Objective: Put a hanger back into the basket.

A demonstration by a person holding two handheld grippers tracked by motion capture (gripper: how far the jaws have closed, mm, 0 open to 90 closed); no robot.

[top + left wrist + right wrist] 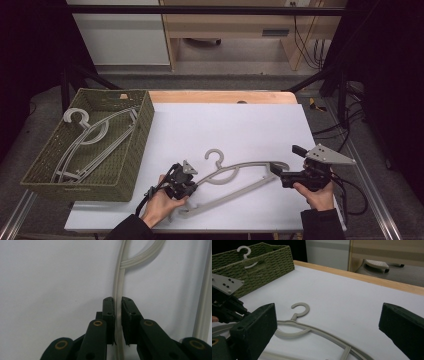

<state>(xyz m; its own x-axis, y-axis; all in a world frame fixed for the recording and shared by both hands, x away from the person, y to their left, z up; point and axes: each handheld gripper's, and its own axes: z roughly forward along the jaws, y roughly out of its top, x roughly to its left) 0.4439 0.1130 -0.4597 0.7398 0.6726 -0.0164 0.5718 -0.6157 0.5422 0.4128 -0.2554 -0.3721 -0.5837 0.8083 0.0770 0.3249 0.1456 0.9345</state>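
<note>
Left tool is clamped on the grey plastic hanger arm lying flat on the surface, right tool gapes wide at its far end; lift level, then carry to the wicker basket beyond-left.

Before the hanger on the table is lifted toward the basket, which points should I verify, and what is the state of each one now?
1. Left claw shut on the hanger: ok, its pads pinch the thin grey bar.
2. Right claw holding the hanger: not ok, its jaws stand wide apart with nothing between the pads.
3. Hanger lying flat on the white table: ok.
4. Room in the green woven basket: ok, it holds other grey hangers but is not full.
5. Path from hanger to basket: ok, bare table between them.
6. Grip firm enough for lifting: cannot tell.
</note>
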